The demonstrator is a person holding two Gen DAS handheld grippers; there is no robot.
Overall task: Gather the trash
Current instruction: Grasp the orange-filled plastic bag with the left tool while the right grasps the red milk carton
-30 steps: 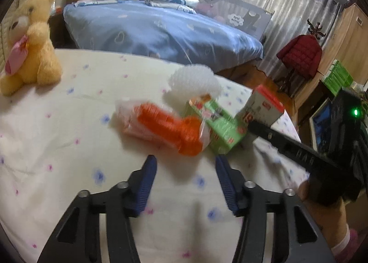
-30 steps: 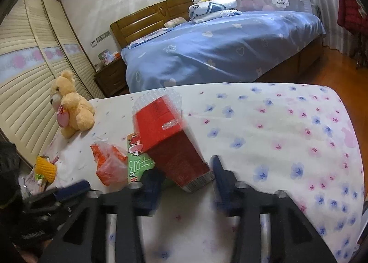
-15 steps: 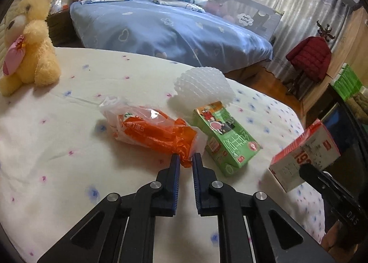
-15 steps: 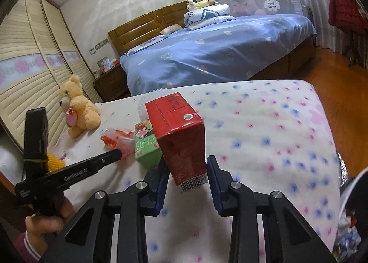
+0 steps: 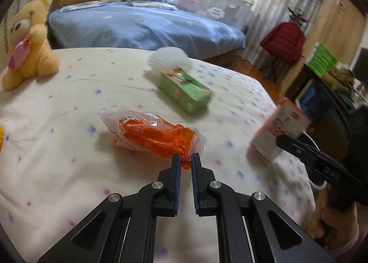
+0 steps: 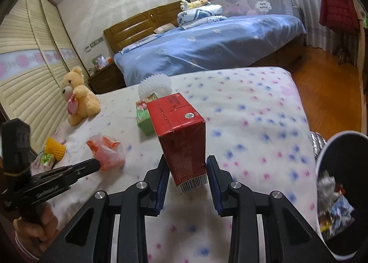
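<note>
Pinching only the wrapper's [image 5: 156, 135] thin edge, the left tool [image 5: 185, 161] may slip; right tool [image 6: 185, 171] clamps the carton [image 6: 181, 138].

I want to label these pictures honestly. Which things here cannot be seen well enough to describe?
- Trash bin: right wrist view, cut by the picture's right edge; contents too jumbled to name.
- Red carton: left wrist view, blurred; print unreadable.
- Green carton: right wrist view, partly behind the red carton.
- Orange bag: contents unclear behind crinkled plastic.
- Items by the yellow foam net: too small.
</note>
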